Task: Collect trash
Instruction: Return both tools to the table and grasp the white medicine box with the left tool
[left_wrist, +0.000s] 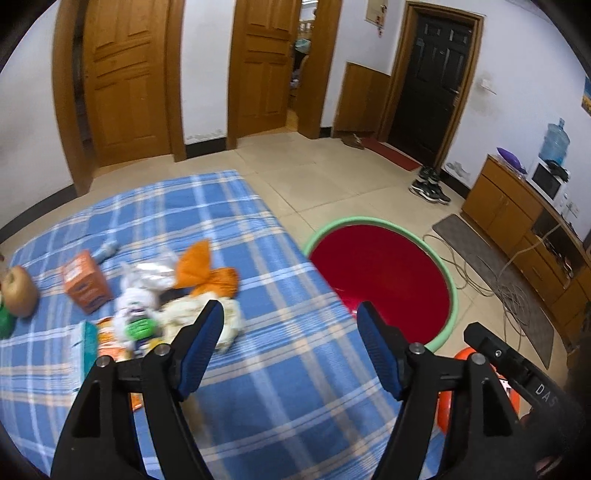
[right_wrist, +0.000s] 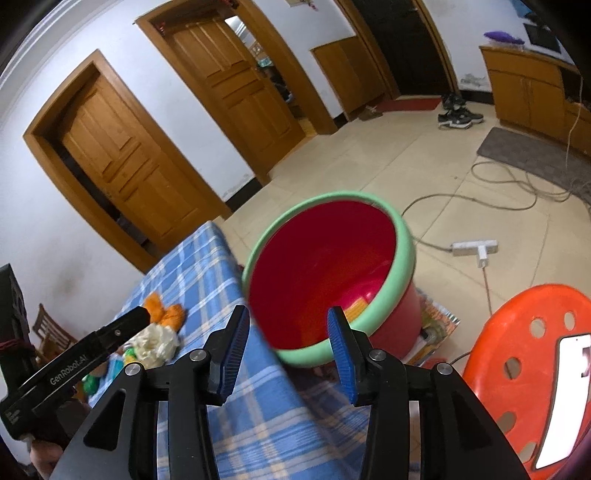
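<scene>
Left jaws: the left gripper (left_wrist: 286, 310) has its blue pads spread wide with nothing between them, above the blue plaid cloth (left_wrist: 280, 406).
Right jaws: the right gripper (right_wrist: 289, 317) is likewise spread and holding nothing, in front of the bucket's near rim.
Bucket: a red bucket with a green rim (right_wrist: 404, 254) stands on the floor just beside the cloth's right edge; something yellow-orange (right_wrist: 356, 309) shows low inside, too blurred to identify.
Trash: a pile lies on the cloth to the left, with an orange wrapper (left_wrist: 205, 271), crumpled yellowish paper (left_wrist: 229, 321), white plastic (left_wrist: 135, 299) and an orange carton (left_wrist: 85, 282).
Far left: a brown round item (left_wrist: 18, 291).
Stool: an orange plastic stool (right_wrist: 532, 354) sits right of the bucket.
</scene>
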